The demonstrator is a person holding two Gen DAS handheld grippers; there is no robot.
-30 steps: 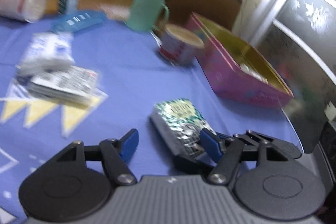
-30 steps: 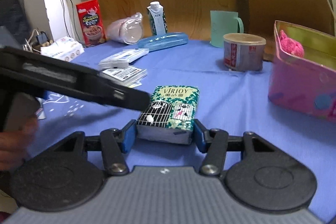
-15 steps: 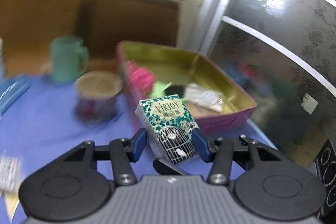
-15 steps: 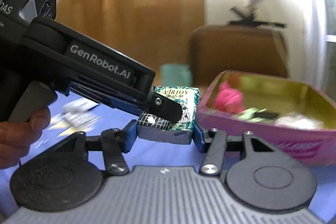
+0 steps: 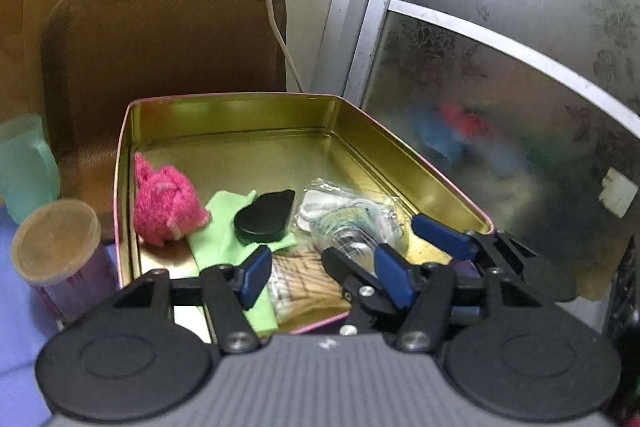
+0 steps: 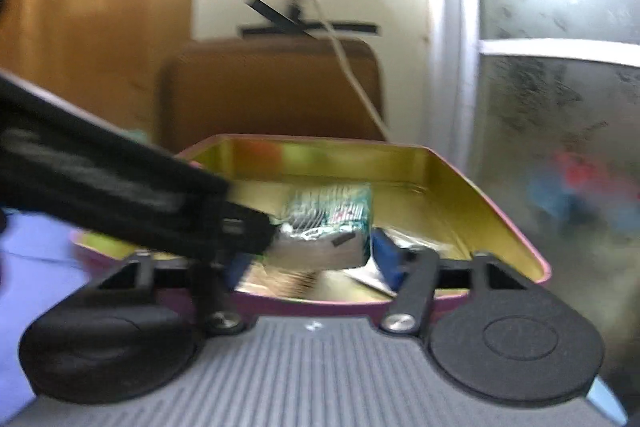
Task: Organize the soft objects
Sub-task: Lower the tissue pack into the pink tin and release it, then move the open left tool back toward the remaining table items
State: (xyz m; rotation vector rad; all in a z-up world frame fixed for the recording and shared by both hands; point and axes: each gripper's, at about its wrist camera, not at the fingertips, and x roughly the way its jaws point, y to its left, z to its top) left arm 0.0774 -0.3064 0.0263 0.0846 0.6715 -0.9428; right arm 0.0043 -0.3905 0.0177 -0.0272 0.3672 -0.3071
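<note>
jaws of the left gripper (image 5: 324, 271) are standing partly apart and have just been opening; nothing is being pressed between the blue pads. it is hanging over the near end of the pink tin (image 5: 400, 151). jaws of the right gripper (image 6: 312, 263) are standing wide and have also just been opening. the tissue pack (image 6: 328, 215) is sitting between its fingers, clear of the one pad that is showing, over the tin's gold inside. its print is smearing with motion blur, so whether it is resting on the contents cannot be told.

hidden or unclear: in the right wrist view the left gripper is crossing as a blurred black bar, covering the right gripper's left pad and the tin's left half. in the left wrist view two fingers of the right gripper are reaching in from the right, masking the tin's near corner. a pale striped patch (image 5: 300, 279) is showing between the left pads; whether it is the tissue pack cannot be told.

only the left wrist view is showing the tin's other contents: a pink knitted toy (image 5: 164, 203) against the left wall, a green cloth (image 5: 224, 227) beside it, a black teardrop piece (image 5: 264, 217) lying on the cloth, and a crinkled clear bag (image 5: 348, 215). it is also showing a lidded can (image 5: 56, 239) and a green mug (image 5: 24, 163) left of the tin, both cut off. both views are showing the brown chair (image 5: 160, 59) behind.
</note>
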